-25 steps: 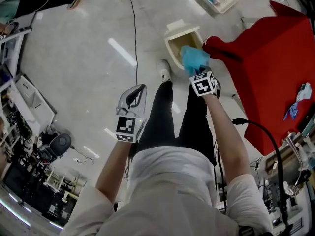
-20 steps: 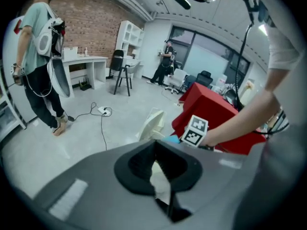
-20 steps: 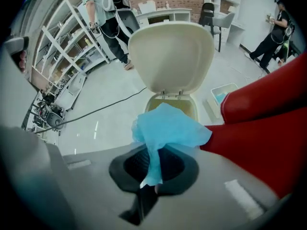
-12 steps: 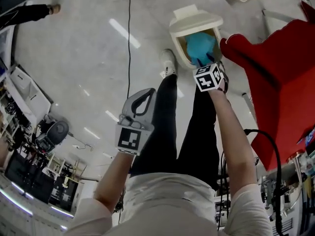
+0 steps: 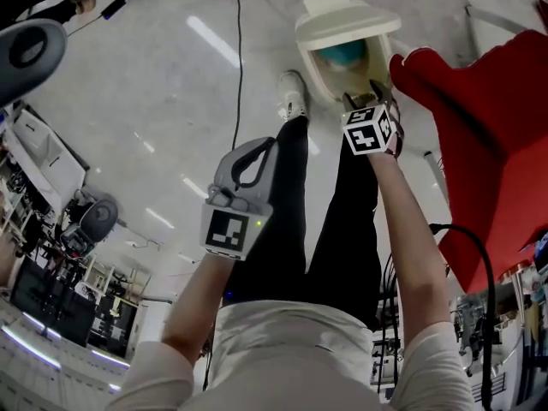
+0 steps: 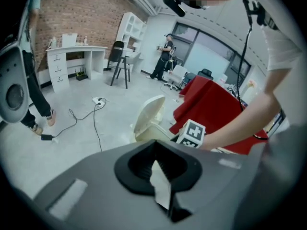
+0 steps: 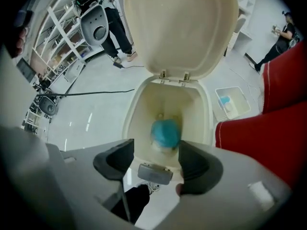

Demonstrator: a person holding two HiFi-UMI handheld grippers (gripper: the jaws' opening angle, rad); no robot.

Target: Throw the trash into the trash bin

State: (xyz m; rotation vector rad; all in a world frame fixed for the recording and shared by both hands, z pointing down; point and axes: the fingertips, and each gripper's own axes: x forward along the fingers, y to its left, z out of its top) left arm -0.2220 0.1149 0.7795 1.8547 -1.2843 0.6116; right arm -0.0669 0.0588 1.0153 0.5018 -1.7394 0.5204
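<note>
A cream trash bin [image 5: 318, 54] stands on the floor with its lid [image 7: 180, 28] swung up. A crumpled blue piece of trash [image 7: 165, 133] lies at its bottom, also seen in the head view [image 5: 345, 52]. My right gripper [image 7: 156, 159] hangs straight over the bin's mouth, pointing steeply down. Its jaws have just been opening, stand wide apart and hold nothing. My left gripper [image 5: 248, 157] hovers over the floor to the left of the person's legs, away from the bin. Its jaws are shut, with only a pale sliver [image 6: 160, 186] showing at the seam.
A table under a red cloth [image 5: 488, 135] stands right beside the bin. A black cable [image 5: 237, 58] runs across the floor on the left. The person's shoe [image 5: 292, 97] is near the bin's left side. A clear tray [image 7: 232, 102] lies beyond the bin.
The blue trash was held in the right gripper above the bin; it now lies inside the bin, and the right jaws have opened. Both grippers have sunk lower.
</note>
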